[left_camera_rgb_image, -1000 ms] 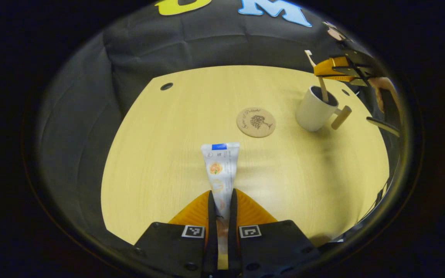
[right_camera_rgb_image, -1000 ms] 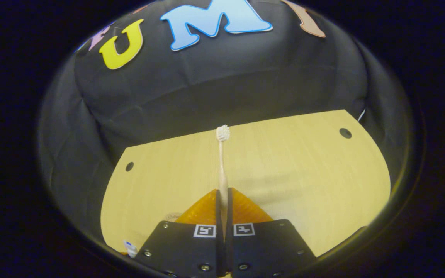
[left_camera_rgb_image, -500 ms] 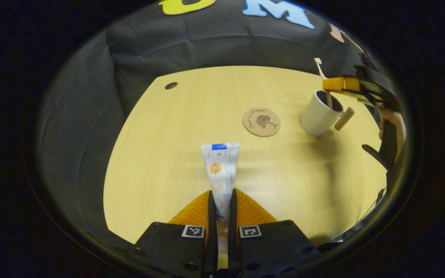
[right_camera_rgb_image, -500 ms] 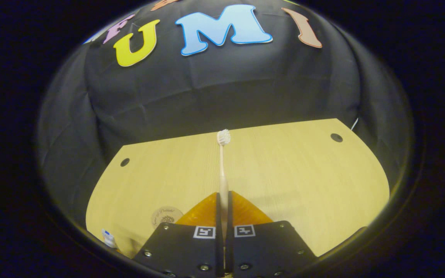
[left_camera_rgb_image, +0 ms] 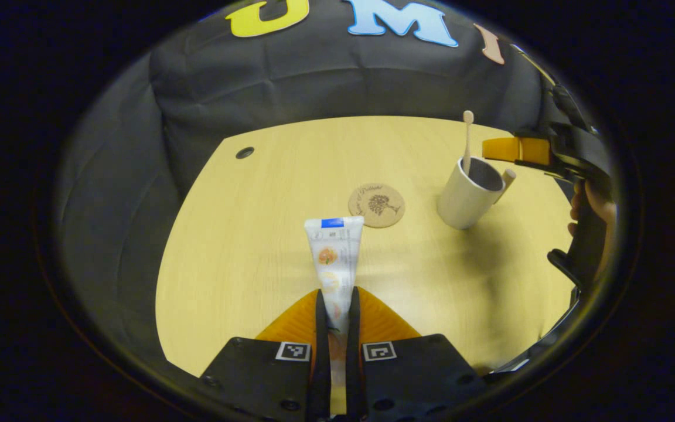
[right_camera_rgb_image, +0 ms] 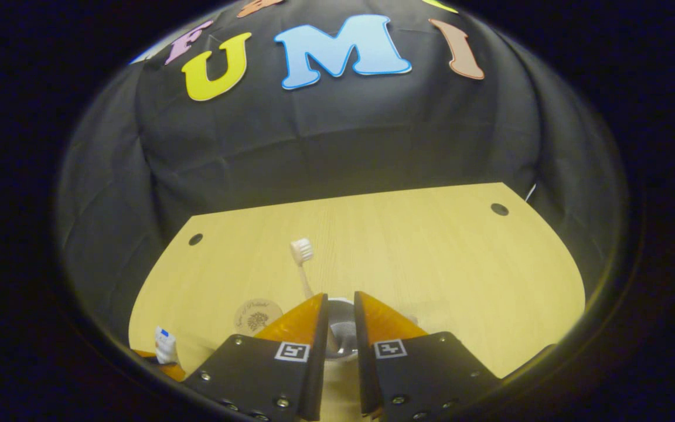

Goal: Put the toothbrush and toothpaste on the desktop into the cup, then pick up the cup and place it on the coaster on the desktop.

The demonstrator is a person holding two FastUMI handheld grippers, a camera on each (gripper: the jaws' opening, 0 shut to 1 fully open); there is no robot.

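Left gripper view: left gripper [left_camera_rgb_image: 336,305], jaws closed on the lower part of the toothpaste [left_camera_rgb_image: 335,258], tube held above the counter [left_camera_rgb_image: 238,252] with its flat crimped end pointing forward. Coaster [left_camera_rgb_image: 376,205], bare, lies just beyond the tube's end. Cup [left_camera_rgb_image: 467,193], white, stands right of the coaster and apart from it, handle turned away to the far right; toothbrush [left_camera_rgb_image: 467,140] stands in it, head up, leaning on the rim. Right gripper [left_camera_rgb_image: 516,149] hangs just beside the cup's rim, a hand [left_camera_rgb_image: 589,202] behind it. Right gripper view: right gripper [right_camera_rgb_image: 340,310], jaws parted and holding nothing, directly over the cup [right_camera_rgb_image: 337,334], whose rim shows in the gap. Toothbrush [right_camera_rgb_image: 302,264], loose of the jaws, rises from the cup, head tilted left. Coaster [right_camera_rgb_image: 258,313] to the left; toothpaste [right_camera_rgb_image: 164,346] at the lower left edge. Step in hand, by judgement: toothbrush delivered, toothpaste next. Next move calls for the right gripper to clear the cup mouth, then the left to carry the tube over the rim and drop it in beside the brush.
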